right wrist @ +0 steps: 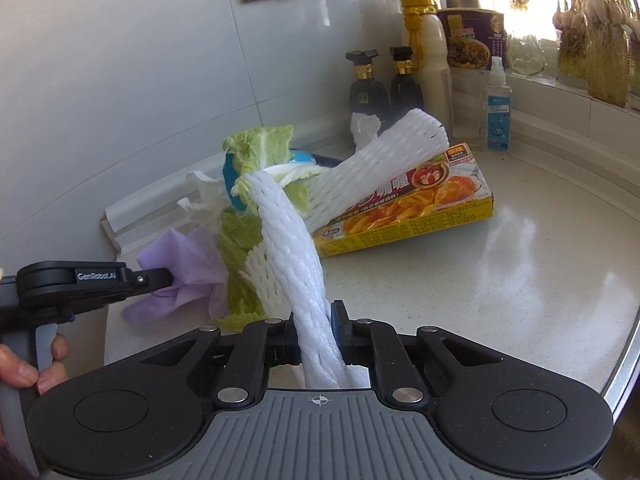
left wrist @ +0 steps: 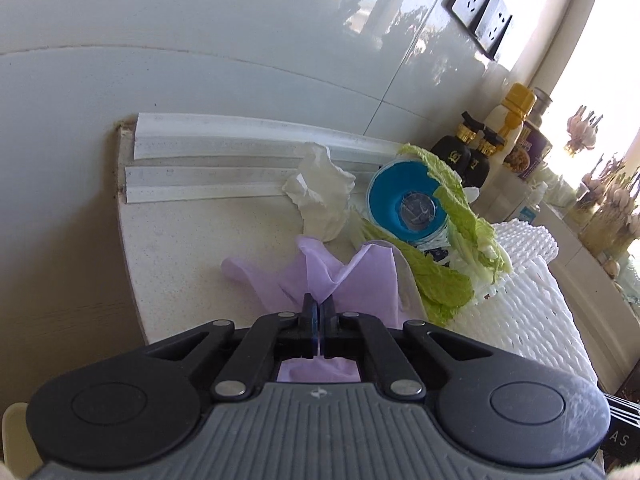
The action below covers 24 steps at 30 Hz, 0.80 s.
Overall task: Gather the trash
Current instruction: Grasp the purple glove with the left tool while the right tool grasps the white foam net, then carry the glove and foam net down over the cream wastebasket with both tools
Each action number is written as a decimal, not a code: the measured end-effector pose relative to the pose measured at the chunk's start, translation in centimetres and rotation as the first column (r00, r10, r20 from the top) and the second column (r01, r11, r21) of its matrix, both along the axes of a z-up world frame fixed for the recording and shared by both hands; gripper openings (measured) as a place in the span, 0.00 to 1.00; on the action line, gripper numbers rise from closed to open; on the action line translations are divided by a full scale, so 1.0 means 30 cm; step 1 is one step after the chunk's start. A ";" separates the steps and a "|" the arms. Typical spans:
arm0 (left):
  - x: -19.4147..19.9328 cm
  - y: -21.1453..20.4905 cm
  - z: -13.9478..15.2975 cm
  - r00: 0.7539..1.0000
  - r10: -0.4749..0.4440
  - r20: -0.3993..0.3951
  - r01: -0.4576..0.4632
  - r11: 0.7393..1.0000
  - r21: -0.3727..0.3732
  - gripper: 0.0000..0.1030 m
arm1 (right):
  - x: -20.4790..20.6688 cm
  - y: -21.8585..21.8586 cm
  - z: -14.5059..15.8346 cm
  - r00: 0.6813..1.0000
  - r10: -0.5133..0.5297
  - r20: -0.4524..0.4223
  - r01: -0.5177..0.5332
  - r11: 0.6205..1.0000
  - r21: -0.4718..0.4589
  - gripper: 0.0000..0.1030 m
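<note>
My left gripper (left wrist: pixel 319 304) is shut on a thin purple plastic bag (left wrist: pixel 352 280) that lies on the counter; it also shows from the side in the right wrist view (right wrist: pixel 160 276) with the purple bag (right wrist: pixel 184 272). My right gripper (right wrist: pixel 316 316) is shut on a white foam fruit net (right wrist: pixel 288 240) and holds it lifted above the counter. Behind lie cabbage leaves (left wrist: pixel 444 280), a crumpled white tissue (left wrist: pixel 320 196), a blue-lidded can on its side (left wrist: pixel 404 200), a second foam net (right wrist: pixel 384 160) and a yellow curry box (right wrist: pixel 420 200).
Two dark bottles (right wrist: pixel 384 88), a gold-capped white bottle (right wrist: pixel 428 56), a purple noodle cup (right wrist: pixel 472 36) and a spray bottle (right wrist: pixel 498 108) stand at the back by the wall. White trim strips (left wrist: pixel 240 148) run along the wall. The counter's metal edge (right wrist: pixel 624 368) curves at the right.
</note>
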State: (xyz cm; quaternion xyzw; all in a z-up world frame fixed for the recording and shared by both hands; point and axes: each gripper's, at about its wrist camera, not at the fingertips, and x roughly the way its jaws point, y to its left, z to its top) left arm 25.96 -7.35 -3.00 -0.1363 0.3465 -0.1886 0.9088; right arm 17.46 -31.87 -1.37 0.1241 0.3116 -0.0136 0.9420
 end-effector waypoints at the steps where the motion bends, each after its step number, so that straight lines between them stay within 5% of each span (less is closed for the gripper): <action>1: -0.005 0.004 0.010 1.000 -0.001 0.010 0.001 1.000 0.002 0.00 | -0.002 -0.005 0.004 1.000 -0.009 0.010 0.009 1.000 0.005 0.09; 14: -0.166 0.174 0.145 0.984 0.032 0.176 -0.046 0.996 0.072 0.00 | -0.066 0.025 0.116 0.984 0.026 0.178 -0.046 0.993 0.109 0.08; 24: -0.228 0.413 0.135 0.980 0.148 0.133 -0.158 0.985 0.070 0.00 | -0.037 0.236 0.191 0.956 0.206 0.209 -0.234 0.965 0.120 0.08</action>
